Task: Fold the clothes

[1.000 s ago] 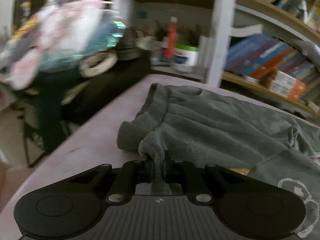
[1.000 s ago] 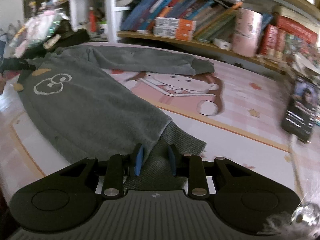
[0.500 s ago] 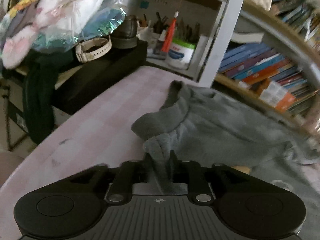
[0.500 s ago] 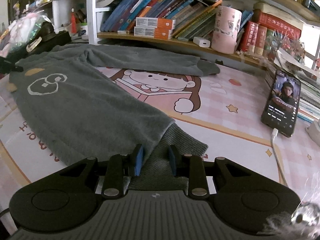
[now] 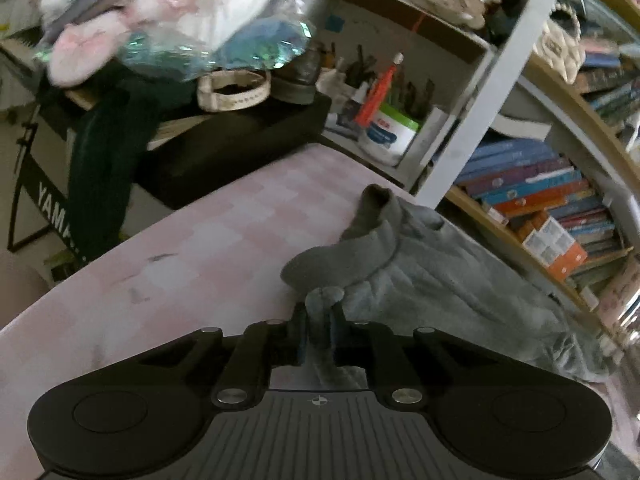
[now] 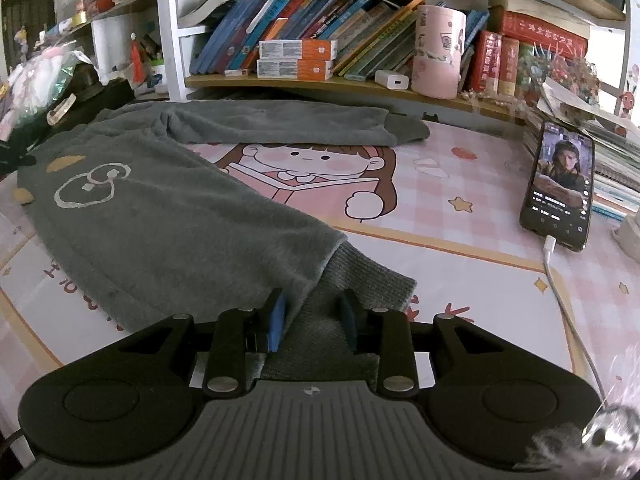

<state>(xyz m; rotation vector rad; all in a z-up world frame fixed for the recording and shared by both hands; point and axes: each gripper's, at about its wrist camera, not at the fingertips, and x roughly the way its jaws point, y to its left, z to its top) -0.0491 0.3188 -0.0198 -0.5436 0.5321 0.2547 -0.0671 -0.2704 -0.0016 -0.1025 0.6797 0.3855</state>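
A grey fleece sweater [image 6: 160, 216] with a white outline print lies spread on the pink cartoon desk mat [image 6: 460, 240]. One sleeve [image 6: 288, 128] stretches along the back by the shelf. My right gripper [image 6: 312, 316] is open, its blue-padded fingers straddling the ribbed hem [image 6: 360, 280] at the near edge. In the left wrist view my left gripper [image 5: 318, 320] is shut on a bunch of the grey sweater [image 5: 440, 280] near the collar [image 5: 340, 264], lifting it slightly off the mat.
A phone [image 6: 560, 192] with a lit screen and white cable leans at the right. Bookshelves [image 6: 320, 52] with a pink cup [image 6: 438, 48] run along the back. A black case [image 5: 224, 152] piled with bags and a watch stands off the table's left end.
My left gripper has swung with the sweater's collar area, so the view turned left toward the piled case. The right gripper has stayed at the hem, still open.
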